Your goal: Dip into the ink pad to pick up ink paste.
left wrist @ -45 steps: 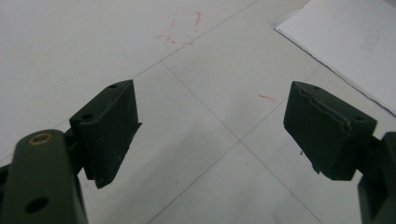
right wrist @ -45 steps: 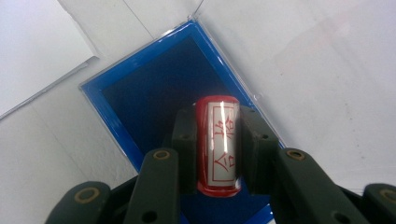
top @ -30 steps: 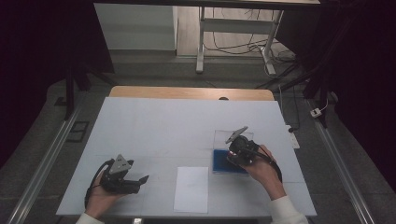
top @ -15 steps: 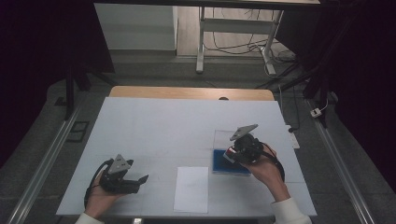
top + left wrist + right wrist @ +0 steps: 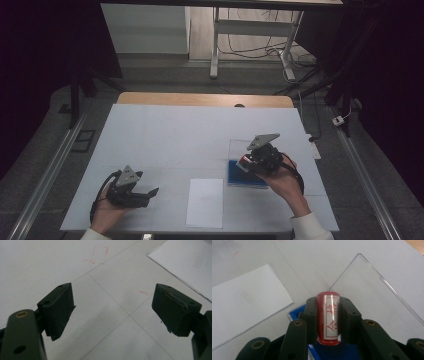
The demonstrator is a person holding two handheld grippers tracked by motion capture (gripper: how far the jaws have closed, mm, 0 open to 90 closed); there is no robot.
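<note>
Right gripper view showed the right tool (image 5: 328,322) clamped on a red stamp (image 5: 329,318) above the blue ink pad (image 5: 298,310); the left tool (image 5: 112,312) stood open.

Dim room. A white-topped table (image 5: 175,135) spreads beneath and ahead of the jaws, its wooden far edge (image 5: 205,99) showing. Beyond: grey floor (image 5: 165,75), a metal stand (image 5: 250,30), tangled cables (image 5: 250,47), and floor rails (image 5: 47,175) on both sides.
</note>
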